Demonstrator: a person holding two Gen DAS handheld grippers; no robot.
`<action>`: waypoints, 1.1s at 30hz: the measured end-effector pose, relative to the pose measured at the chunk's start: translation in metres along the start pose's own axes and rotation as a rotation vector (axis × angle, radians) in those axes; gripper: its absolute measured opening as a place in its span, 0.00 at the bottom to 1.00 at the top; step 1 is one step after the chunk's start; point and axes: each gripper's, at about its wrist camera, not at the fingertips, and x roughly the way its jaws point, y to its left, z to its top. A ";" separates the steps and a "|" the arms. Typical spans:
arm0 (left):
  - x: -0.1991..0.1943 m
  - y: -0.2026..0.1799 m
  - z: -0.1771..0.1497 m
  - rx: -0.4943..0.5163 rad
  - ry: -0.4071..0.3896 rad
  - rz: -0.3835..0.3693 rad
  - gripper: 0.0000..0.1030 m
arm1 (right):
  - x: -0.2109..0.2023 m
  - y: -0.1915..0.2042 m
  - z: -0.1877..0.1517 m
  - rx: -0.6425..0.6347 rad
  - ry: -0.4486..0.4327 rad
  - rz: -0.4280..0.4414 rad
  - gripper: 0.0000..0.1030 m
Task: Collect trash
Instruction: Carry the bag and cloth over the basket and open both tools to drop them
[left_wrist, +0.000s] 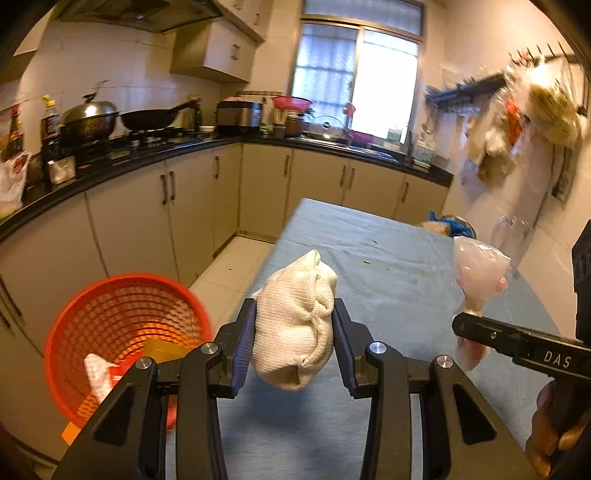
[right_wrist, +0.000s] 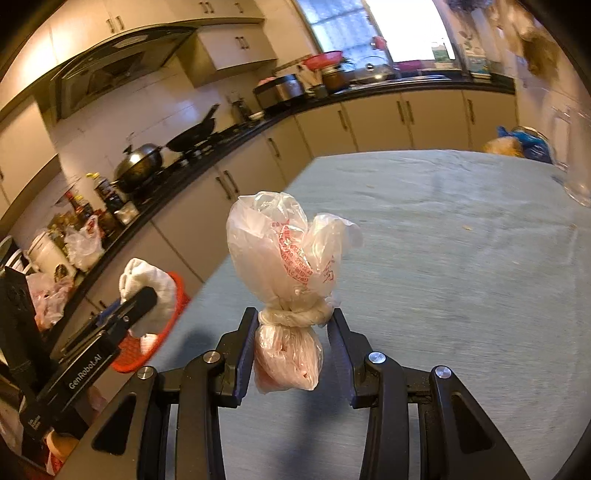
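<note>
- Far left in the left wrist view, an orange mesh basket (left_wrist: 122, 343) stands on the floor beside the table, with a white-and-red wrapper and a yellow piece lying inside it.
- Right of the basket, the left gripper (left_wrist: 295, 328) is clamped on a wad of white knit cloth (left_wrist: 297, 321); the cloth sits squarely between the two pads, bulging above and below them, clear of the table.
- Beneath the cloth lies the blue-grey tablecloth (left_wrist: 388, 266), bare but for a few small crumbs.
- Nothing stands between the left gripper and the basket; the table edge runs between them.
- Further right, the right gripper (left_wrist: 465, 325) holds a knotted white plastic bag (left_wrist: 476, 269), seen side-on, and a hand (left_wrist: 554, 435) grips its handle at the lower right corner.
- At the table's far right edge sits a blue bag (left_wrist: 456, 225), well apart from both grippers.
- In the right wrist view, at left, the left gripper shows side-on with the white cloth, in front of the orange basket.
- In the middle, the right gripper's pads (right_wrist: 245, 354) close on the plastic bag with red print just below its knot: the full lower part is pinched between the pads and the loose top puffs up above them.
- The bag hangs above the tablecloth, not resting on it.
- At right, a clear glass vessel (right_wrist: 576, 177) stands near the table's edge, blurred.
- Behind it all, a black countertop (left_wrist: 155, 158) carries a lidded wok (left_wrist: 88, 122).
</note>
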 end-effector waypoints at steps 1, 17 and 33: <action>-0.004 0.009 0.001 -0.013 -0.004 0.009 0.37 | 0.003 0.008 0.001 -0.005 0.002 0.008 0.40; -0.026 0.103 0.000 -0.138 -0.011 0.149 0.37 | 0.061 0.108 0.002 -0.104 0.084 0.133 0.40; -0.020 0.151 -0.019 -0.190 0.038 0.232 0.37 | 0.119 0.175 -0.001 -0.181 0.168 0.225 0.40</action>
